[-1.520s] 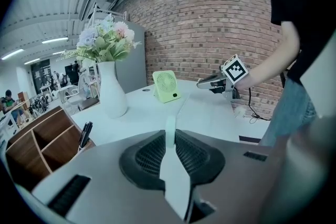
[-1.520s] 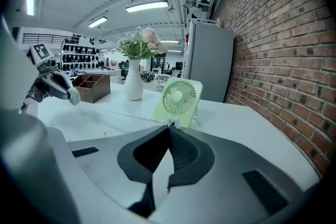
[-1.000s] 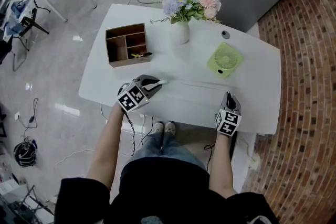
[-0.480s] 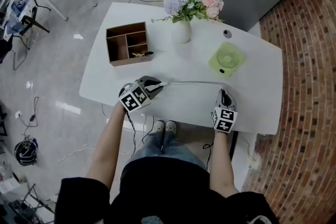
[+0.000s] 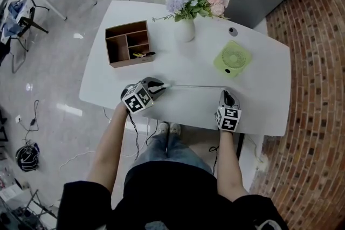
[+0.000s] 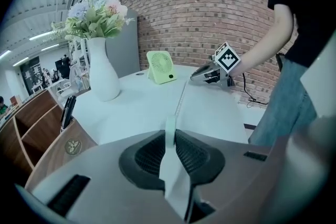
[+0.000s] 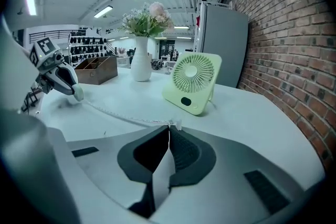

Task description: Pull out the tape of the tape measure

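The tape measure's small pale case [image 5: 166, 85] is pinched in my left gripper [image 5: 161, 86] near the white table's [image 5: 108, 78] front edge; in the left gripper view the case [image 6: 170, 132] sits between the shut jaws [image 6: 170, 136]. Its thin white tape [image 5: 197, 86] runs in a straight line low over the tabletop to my right gripper [image 5: 226, 93]. That gripper is shut on the tape's end tab [image 7: 173, 124], seen at the jaw tips [image 7: 169, 131] in the right gripper view. Each gripper shows in the other's view: the right [image 6: 202, 75], the left [image 7: 73, 91].
A green desk fan [image 5: 232, 59] stands beyond the right gripper. Behind the tape are a white vase of flowers [image 5: 184, 29] and a wooden compartment box [image 5: 128, 43] holding a few small items. A small dark round thing [image 5: 233, 32] lies at the back.
Both grippers have sunk a little toward the tabletop, the tape still stretched between them. The right gripper has shifted slightly left.
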A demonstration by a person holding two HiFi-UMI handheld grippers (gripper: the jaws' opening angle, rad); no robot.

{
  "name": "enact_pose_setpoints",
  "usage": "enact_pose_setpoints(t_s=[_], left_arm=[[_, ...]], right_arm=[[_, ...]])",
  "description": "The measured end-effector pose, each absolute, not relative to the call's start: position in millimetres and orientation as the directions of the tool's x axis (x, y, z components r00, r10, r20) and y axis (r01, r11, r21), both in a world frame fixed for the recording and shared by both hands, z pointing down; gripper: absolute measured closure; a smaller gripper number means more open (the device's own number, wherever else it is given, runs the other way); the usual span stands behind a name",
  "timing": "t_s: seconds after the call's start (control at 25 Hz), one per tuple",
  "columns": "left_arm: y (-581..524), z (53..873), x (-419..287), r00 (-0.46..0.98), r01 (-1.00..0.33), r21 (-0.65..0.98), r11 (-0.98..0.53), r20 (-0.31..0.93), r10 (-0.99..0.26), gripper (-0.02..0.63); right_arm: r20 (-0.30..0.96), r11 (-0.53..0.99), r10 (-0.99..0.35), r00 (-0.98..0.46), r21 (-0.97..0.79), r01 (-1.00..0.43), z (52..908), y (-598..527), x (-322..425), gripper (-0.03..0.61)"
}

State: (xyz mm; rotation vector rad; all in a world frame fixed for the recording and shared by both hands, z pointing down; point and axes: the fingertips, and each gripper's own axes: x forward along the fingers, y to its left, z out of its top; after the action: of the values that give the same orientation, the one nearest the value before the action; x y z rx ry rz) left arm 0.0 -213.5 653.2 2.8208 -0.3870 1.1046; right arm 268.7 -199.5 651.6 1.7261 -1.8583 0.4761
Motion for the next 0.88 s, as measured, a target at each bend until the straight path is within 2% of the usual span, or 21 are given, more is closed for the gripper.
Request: enact_pose_setpoints(t_s=[0.88], left_arm=[[-223, 661, 7, 0.706, -0.263, -0.007, -0.965, 0.68, -0.198, 0.537]], right_arm=[[0.647, 0.101, -0.762, -0.034, 0.067, -0.993, 667, -202, 273, 0.569]])
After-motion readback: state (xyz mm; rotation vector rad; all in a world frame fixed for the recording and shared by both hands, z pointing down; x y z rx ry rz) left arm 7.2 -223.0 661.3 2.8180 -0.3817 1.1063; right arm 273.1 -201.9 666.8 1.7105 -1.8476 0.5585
